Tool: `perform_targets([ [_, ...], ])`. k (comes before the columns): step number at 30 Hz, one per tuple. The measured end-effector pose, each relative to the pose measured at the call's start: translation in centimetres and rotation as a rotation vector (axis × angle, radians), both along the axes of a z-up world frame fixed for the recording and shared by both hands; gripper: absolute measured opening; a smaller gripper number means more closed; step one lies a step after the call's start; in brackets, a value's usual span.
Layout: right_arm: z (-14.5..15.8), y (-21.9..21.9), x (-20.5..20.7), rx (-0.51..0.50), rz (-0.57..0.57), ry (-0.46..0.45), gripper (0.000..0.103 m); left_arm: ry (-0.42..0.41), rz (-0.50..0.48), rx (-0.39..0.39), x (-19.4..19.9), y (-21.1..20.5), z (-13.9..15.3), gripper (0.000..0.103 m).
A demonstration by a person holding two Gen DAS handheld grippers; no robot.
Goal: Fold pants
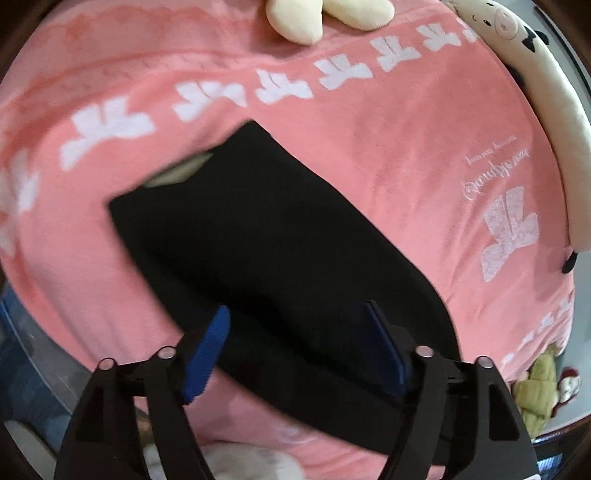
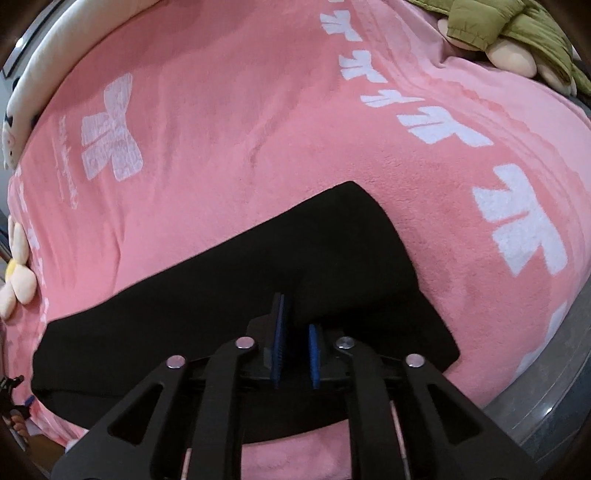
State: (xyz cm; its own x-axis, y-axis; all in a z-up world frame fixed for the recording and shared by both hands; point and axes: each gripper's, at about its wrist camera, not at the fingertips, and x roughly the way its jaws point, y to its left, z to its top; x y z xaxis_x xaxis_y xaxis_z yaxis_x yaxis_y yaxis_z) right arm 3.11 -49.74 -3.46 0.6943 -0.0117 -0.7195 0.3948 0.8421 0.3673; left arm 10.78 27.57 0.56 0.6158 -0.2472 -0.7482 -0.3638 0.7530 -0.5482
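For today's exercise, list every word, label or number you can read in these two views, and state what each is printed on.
Cursive white script on the pink blanket, beside a large white bow print: upside down, too blurred to read.
The same script beside the bow in the right wrist view: too small to read.
Black pants: no text visible.

You're in a bedroom at home: beyond your tongs spreads a pink fleece blanket (image 2: 229, 155) with white bows, a cream plush (image 1: 295, 22) lies at its far edge, and a green jacket (image 2: 498, 26) sits far right.
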Motion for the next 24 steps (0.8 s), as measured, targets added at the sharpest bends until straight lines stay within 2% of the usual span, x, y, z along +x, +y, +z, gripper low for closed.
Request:
perform_targets([
  [2,-0.1,0.0,0.2,0.017,-0.004,-0.014,0.033,0.021,-0.016,-0.073,1.7,-1.1,-0.8,0.081],
  [4,-0.2,0.1,0.4,0.032,-0.006,-0.024,0.036,0.041,-0.024,-0.135,3.6,-1.5,-2.2,0.078],
  [6,-0.4,0.2,1.0,0.037,0.0,-0.018,0.035,0.059,0.0,-0.179,4.6,-1.1,-3.5,0.022],
  [7,-0.4,0.2,1.4,0.026,0.005,-0.008,0.023,0.071,0.015,-0.202,5.2,-0.6,-3.9,0.002],
  [8,-0.2,0.3,1.9,0.004,0.013,0.006,0.004,0.032,0.024,-0.232,5.3,-0.1,-3.4,0.002],
  [9,0.5,0.4,2.2,-0.016,0.017,-0.001,0.004,-0.01,0.02,-0.232,5.2,0.1,-2.3,0.002],
  [11,3.9,0.6,1.6,0.025,0.047,-0.14,0.004,-0.117,-0.04,-0.162,4.3,0.3,2.3,0.002],
  [12,6.0,0.8,0.8,0.044,0.078,-0.222,0.003,-0.15,-0.069,-0.136,3.4,0.4,4.6,0.002],
  [13,7.4,1.2,0.0,0.031,0.101,-0.267,0.003,-0.157,-0.085,-0.118,2.8,0.4,5.7,0.002],
  [14,8.3,1.7,-0.8,-0.026,0.119,-0.273,0.003,-0.15,-0.094,-0.083,2.1,0.6,6.4,0.002],
  [15,7.6,1.8,-1.0,-0.057,0.126,-0.227,0.003,-0.129,-0.093,-0.02,1.5,0.7,6.6,0.002],
  [16,6.2,1.4,-1.0,-0.06,0.128,-0.166,0.004,-0.076,-0.094,0.072,1.0,0.7,5.8,0.003],
  [17,4.6,0.9,-1.0,-0.046,0.126,-0.112,0.004,-0.019,-0.1,0.119,1.0,0.8,4.3,0.003],
  [18,2.1,0.2,-1.1,-0.022,0.109,-0.038,0.004,0.044,-0.107,0.128,0.8,1.2,2.3,0.003],
  [20,-1.5,-0.2,-1.7,0.008,0.096,0.052,0.007,0.14,-0.1,0.086,0.3,1.9,-2.1,0.004],
  [21,-2.2,0.1,-1.9,0.017,0.089,0.058,0.009,0.163,-0.085,0.09,0.0,1.8,-3.7,0.004],
  [24,-2.1,0.5,-2.5,0.033,0.067,0.033,0.016,0.138,-0.064,0.11,-0.7,1.2,-4.4,0.01],
])
